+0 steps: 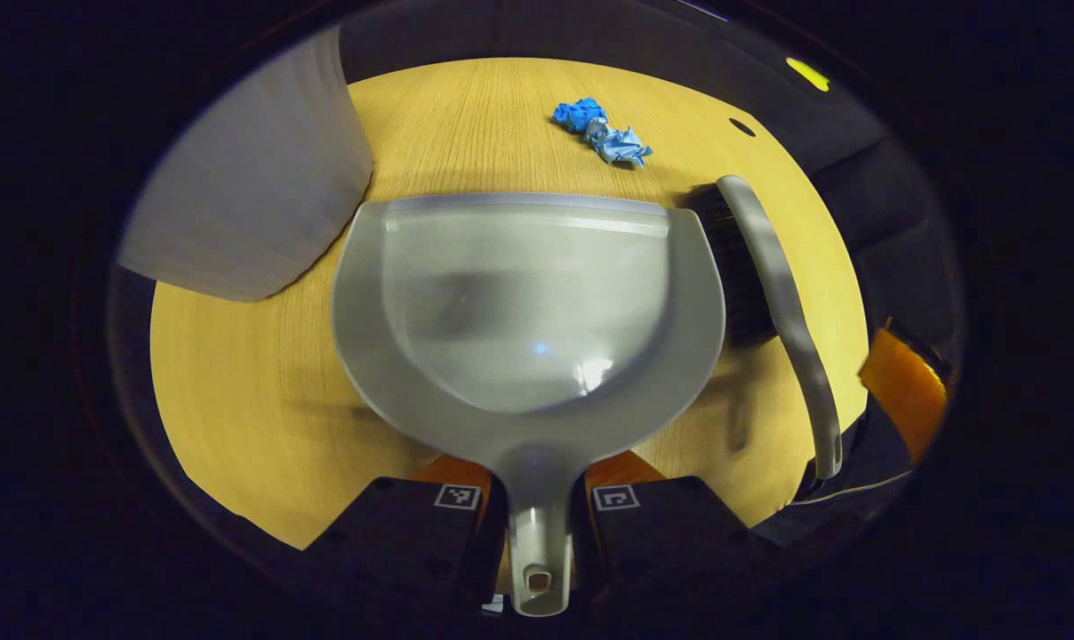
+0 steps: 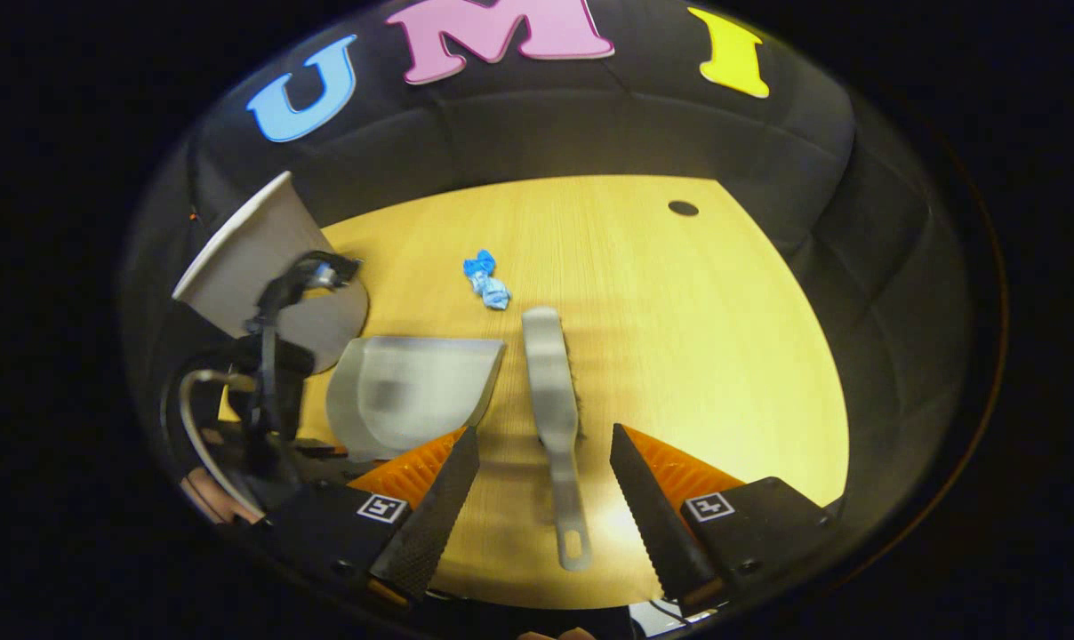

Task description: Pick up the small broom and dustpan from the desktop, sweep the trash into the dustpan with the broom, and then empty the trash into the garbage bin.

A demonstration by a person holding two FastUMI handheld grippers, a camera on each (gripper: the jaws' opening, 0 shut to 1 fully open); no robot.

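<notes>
A grey dustpan (image 1: 528, 302) rests flat on the wooden desktop (image 1: 235, 391), its mouth facing away from me. My left gripper (image 1: 537, 476) is shut on the dustpan's handle. The small broom (image 1: 768, 276), grey-backed with dark bristles, lies just right of the pan. In the right gripper view the broom (image 2: 550, 382) lies lengthwise, and my right gripper (image 2: 544, 440) stands open, a finger on each side of the broom's handle without touching it. Crumpled blue trash (image 2: 486, 280) sits beyond the pan (image 2: 412, 391) and the broom's tip.
A white garbage bin (image 1: 252, 187) stands at the desk's left, close to the dustpan's left corner. A small round hole (image 2: 682, 208) sits far back on the desktop (image 2: 724, 356). The black padded wall encloses the desk behind and to the right.
</notes>
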